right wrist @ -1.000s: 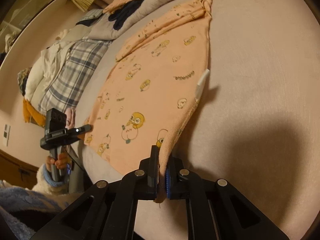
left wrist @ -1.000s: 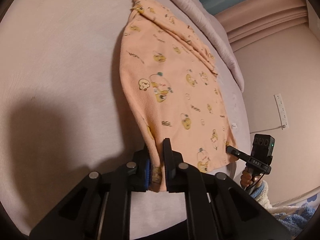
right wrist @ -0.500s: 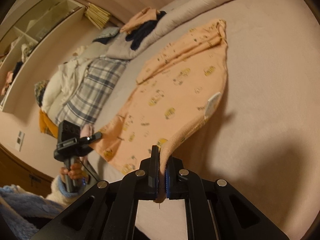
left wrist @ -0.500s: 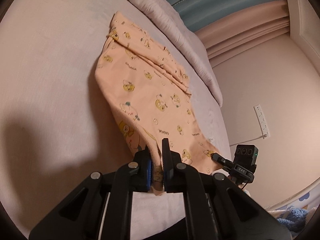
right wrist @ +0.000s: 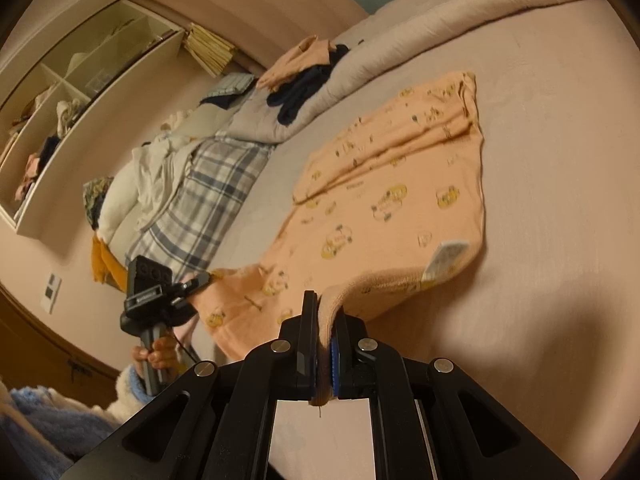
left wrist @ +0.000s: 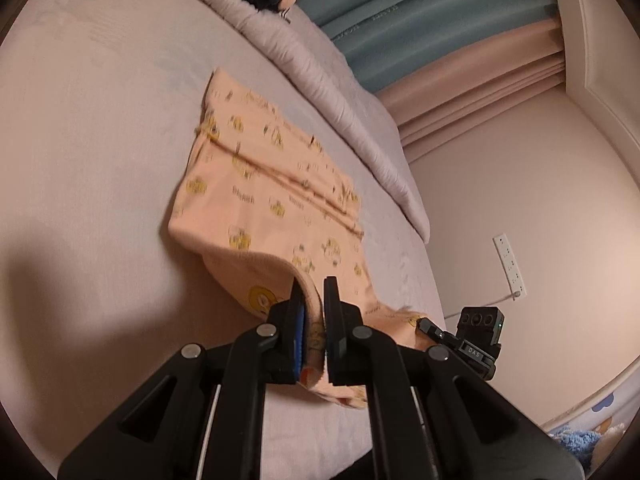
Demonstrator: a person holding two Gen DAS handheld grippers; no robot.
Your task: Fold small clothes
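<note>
A small peach garment with yellow cartoon prints [left wrist: 264,184] lies spread on the pink bed sheet [left wrist: 88,128]; it also shows in the right wrist view [right wrist: 392,200]. My left gripper [left wrist: 312,300] is shut on its near hem at one corner and lifts that edge. My right gripper [right wrist: 325,320] is shut on the other near corner, also raised. A white care label [right wrist: 444,258] hangs at the lifted edge. Each gripper shows in the other's view: the right one [left wrist: 476,340] and the left one [right wrist: 156,288].
A rolled grey duvet [left wrist: 320,64] runs along the far side, with dark and peach clothes [right wrist: 308,72] on it. A plaid blanket [right wrist: 208,196] and white bedding lie left. A wall shelf [right wrist: 72,92], a socket strip [left wrist: 510,266] and curtains [left wrist: 420,20] border the bed.
Both grippers have lifted the near hem and carried it forward over the garment, so the near part now curls up off the sheet and the far end looks closer.
</note>
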